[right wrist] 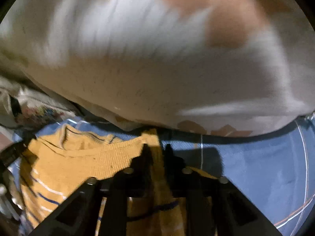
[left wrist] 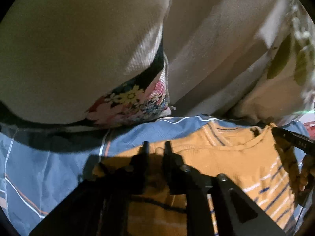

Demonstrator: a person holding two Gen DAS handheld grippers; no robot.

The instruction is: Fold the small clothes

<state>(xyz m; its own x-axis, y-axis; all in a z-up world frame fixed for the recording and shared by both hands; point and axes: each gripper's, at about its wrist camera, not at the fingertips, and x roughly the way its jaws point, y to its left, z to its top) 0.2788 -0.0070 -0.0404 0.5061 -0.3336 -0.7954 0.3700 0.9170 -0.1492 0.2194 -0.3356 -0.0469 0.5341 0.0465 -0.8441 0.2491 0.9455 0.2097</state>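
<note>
mustard sweater (left wrist: 232,157) on blue bedsheet (left wrist: 49,167)

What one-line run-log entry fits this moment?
task: fold small clothes | item: yellow striped shirt on blue sheet | left gripper: over shirt, grip unclear | right gripper: fabric between jaws, grip unclear
</note>
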